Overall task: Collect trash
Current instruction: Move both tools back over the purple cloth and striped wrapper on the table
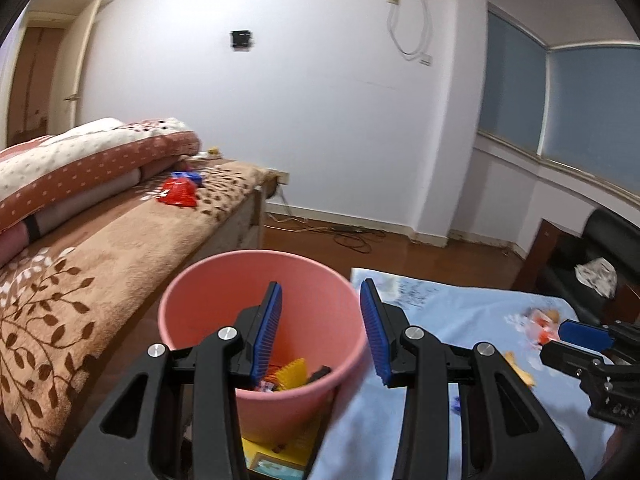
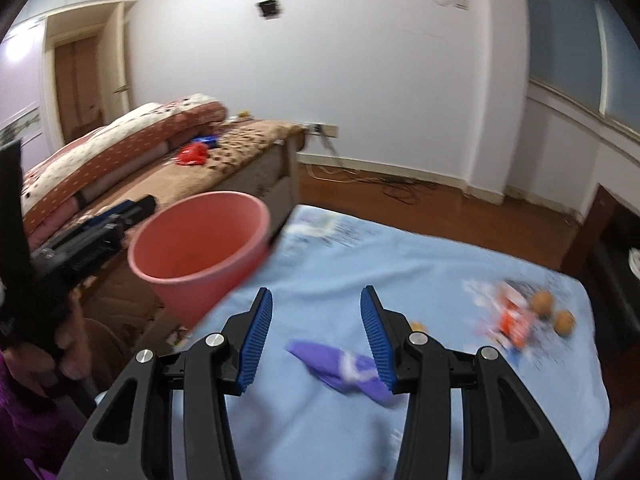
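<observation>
A: Scanning from the left, there is a bed under a brown plush blanket with a leaf pattern (image 1: 60, 300), a folded red-and-white dotted quilt (image 1: 88, 160) at its far end, and a crumpled red snack bag (image 1: 178, 194) just beside the quilt.

B: And the round pink plastic bin (image 1: 224, 300)?

A: It stands between the bed and the table covered by a light blue cloth (image 2: 400, 280). Yellow and orange scraps lie at its bottom. The left gripper (image 1: 320, 332) hangs over its mouth, blue ribbed pads well apart, nothing between them.

B: What about the right gripper (image 2: 316, 332)?

A: Its jaws are parted too, and empty. A crumpled purple wrapper (image 2: 340, 366) lies on the blue cloth below them, partly hidden behind the right-hand pad; I cannot tell whether it touches that pad.

B: Anything further right?

A: A blurred orange-and-white wrapper (image 2: 510, 320), with two small round brown nuts (image 2: 554, 314) just beside it, near the cloth's right edge. In the left wrist view a white crumpled cloth (image 1: 596, 276) rests on a black seat (image 1: 612, 236).
</observation>
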Motion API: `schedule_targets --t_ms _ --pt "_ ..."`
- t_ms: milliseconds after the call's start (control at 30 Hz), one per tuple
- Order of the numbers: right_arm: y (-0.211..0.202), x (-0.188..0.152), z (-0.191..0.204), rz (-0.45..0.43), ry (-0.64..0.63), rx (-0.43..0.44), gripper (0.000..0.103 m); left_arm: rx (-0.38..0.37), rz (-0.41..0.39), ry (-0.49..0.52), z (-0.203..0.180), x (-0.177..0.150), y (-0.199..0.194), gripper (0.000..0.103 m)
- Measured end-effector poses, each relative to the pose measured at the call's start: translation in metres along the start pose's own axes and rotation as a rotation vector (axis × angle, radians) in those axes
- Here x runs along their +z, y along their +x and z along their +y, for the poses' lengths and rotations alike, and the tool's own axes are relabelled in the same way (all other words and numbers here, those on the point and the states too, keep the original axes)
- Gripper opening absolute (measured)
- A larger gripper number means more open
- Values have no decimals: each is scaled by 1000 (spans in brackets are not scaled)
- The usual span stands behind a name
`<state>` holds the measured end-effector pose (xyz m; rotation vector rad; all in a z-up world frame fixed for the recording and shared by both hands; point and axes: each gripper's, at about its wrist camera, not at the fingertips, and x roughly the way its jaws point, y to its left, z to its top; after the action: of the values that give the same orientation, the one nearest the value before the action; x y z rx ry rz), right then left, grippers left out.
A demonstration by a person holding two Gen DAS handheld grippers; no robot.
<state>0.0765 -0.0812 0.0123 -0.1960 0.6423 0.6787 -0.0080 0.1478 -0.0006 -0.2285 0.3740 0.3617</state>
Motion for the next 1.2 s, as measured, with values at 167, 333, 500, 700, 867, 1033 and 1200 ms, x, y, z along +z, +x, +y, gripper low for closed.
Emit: schedule_targets --t_ms 167,333,500,700,867,1033,1200 --pt "-15 -24 -43 24 86 -73 45 -65 29 31 -16 -2 -2 41" --pt "-23 -51 -72 73 141 -113 45 -137 80 41 -30 -8 0 41" --pt "-21 -77 -85 146 201 -109 45 -174 123 55 -43 -13 6 41" --pt "-6 -99 -79 230 225 -48 45 -204 146 96 -58 -19 8 41" --pt "5 -105 -69 268 192 -41 45 -266 195 166 -71 -28 10 41" --pt "12 -114 -68 303 194 -38 45 -378 294 260 -89 -41 17 41" --pt "13 -114 -68 296 179 -67 30 -424 365 354 -106 -51 31 41"
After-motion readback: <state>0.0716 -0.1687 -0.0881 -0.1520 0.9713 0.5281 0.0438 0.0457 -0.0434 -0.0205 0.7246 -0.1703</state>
